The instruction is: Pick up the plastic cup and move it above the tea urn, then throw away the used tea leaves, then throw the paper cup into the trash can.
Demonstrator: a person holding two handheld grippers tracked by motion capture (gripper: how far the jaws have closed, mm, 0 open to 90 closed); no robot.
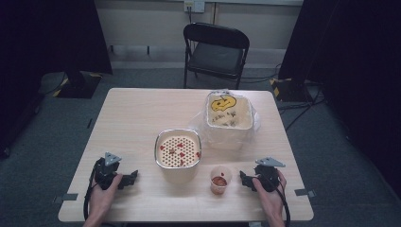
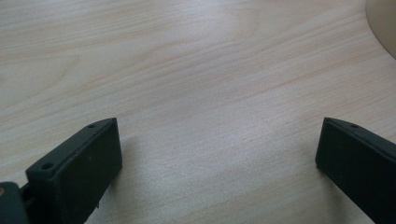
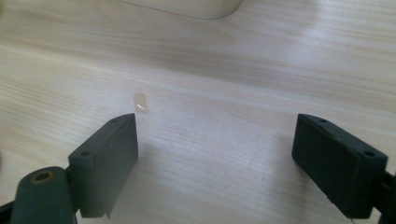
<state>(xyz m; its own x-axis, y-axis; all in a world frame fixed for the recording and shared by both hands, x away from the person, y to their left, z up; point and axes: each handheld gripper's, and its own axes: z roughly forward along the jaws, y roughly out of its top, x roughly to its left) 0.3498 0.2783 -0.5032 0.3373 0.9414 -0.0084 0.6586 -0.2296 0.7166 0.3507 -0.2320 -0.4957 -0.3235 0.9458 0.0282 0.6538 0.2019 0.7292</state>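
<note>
A: What is seen, taken from the largest thing down?

B: A pale wooden bench [image 1: 142, 113] is seen from above, with a black folding chair [image 1: 216, 49] set on the floor beyond its far edge. Toward the far right of the bench a cream bin [image 1: 229, 120] lined with a clear plastic bag is stood; a yellow scrap is seen inside it.

A: And nearer the person?

B: At the middle, a cream container topped by a perforated strainer [image 1: 178, 150] is placed, red bits being scattered on the holes. Just to its right, near the front edge, a small clear cup [image 1: 220, 180] with red contents is stood.

A: How are the claws held?

B: The left claw [image 1: 127, 179] is held in the left hand low at the front left, jaws spread wide with nothing between them. The right claw [image 1: 246, 180] is held likewise at the front right, just beside the cup but apart from it, jaws parted and empty. A small wet spot [image 3: 141, 102] is seen on the wood ahead of it.
</note>
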